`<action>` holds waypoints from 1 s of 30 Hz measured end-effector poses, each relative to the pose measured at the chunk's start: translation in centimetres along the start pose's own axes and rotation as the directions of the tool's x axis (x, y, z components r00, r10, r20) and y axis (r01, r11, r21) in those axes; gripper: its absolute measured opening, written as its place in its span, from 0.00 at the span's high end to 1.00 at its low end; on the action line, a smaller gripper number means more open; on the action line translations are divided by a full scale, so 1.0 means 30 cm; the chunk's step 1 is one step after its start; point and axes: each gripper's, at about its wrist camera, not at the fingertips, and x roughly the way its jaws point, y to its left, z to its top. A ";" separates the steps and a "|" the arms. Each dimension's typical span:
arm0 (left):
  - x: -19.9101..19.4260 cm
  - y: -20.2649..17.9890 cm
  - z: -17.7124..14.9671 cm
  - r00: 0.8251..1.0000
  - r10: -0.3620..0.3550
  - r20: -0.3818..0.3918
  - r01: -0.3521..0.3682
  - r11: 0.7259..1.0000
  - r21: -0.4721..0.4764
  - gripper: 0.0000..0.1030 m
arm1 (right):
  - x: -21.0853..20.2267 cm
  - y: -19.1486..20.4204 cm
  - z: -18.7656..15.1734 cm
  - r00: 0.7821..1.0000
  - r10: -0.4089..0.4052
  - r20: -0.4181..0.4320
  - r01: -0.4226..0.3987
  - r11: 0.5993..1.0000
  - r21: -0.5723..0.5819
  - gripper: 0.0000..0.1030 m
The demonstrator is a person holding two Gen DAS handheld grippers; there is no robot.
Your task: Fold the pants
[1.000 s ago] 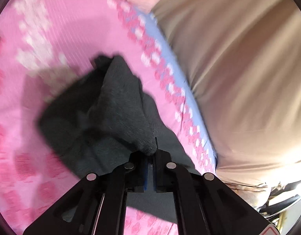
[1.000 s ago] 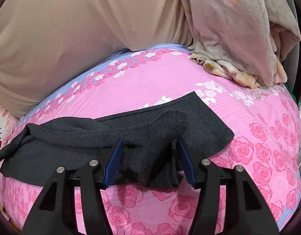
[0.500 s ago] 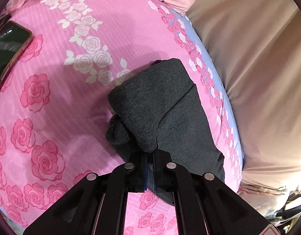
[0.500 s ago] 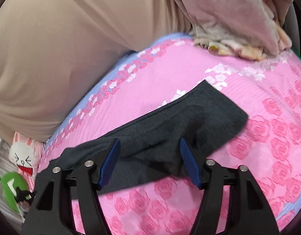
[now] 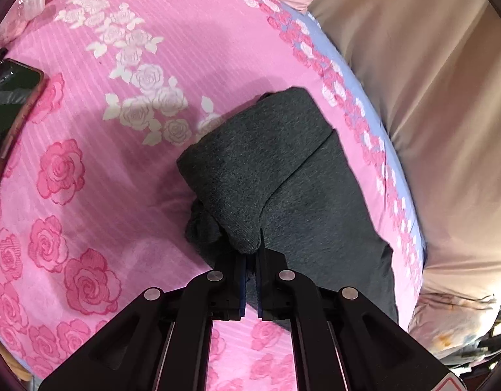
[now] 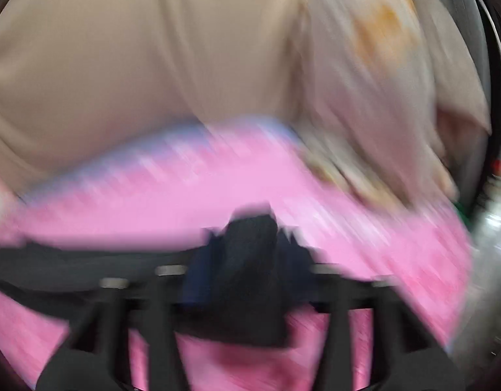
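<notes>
Pants of dark grey knit (image 5: 276, 176) lie folded over once on the pink rose-print bedsheet (image 5: 87, 169); left gripper (image 5: 250, 255) pinches their folded edge, right gripper (image 6: 247, 260) too blurred to judge; smaller folds seemingly remain.

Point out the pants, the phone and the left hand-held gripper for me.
pants (image 5: 283, 169), left wrist view, on the folded-over top layer.
phone (image 5: 12, 97), left wrist view, on its dark screen at the frame's left edge.
left hand-held gripper (image 5: 250, 254), left wrist view, between the fingertips clamping the fabric.

pink rose-print bed (image 5: 87, 163), dark grey pants (image 5: 283, 176) on it, phone (image 5: 12, 97) at edge
</notes>
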 end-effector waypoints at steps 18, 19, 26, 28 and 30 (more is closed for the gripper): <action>0.009 0.022 -0.006 1.000 -0.023 0.004 0.023 1.000 -0.010 0.94 | 0.198 0.109 0.080 0.906 0.125 -0.405 -0.012 0.962 0.272 0.77; 0.009 0.023 -0.006 1.000 -0.026 0.004 0.026 1.000 -0.009 0.94 | 0.209 0.127 0.093 0.906 0.083 -0.414 0.019 0.972 0.236 0.98; 0.012 0.042 0.000 0.998 -0.060 -0.005 0.060 0.998 -0.011 0.94 | -0.146 0.116 0.259 0.948 0.306 0.086 -0.316 0.937 0.147 1.00; 0.011 0.041 -0.005 0.998 -0.063 0.001 0.063 0.998 0.000 0.94 | -0.153 0.044 0.174 0.943 0.305 0.133 -0.322 0.937 0.133 1.00; 0.012 0.048 -0.013 0.998 -0.068 0.013 0.068 0.998 0.011 0.91 | -0.065 -0.081 -0.013 0.959 0.282 0.038 -0.283 0.933 0.220 0.96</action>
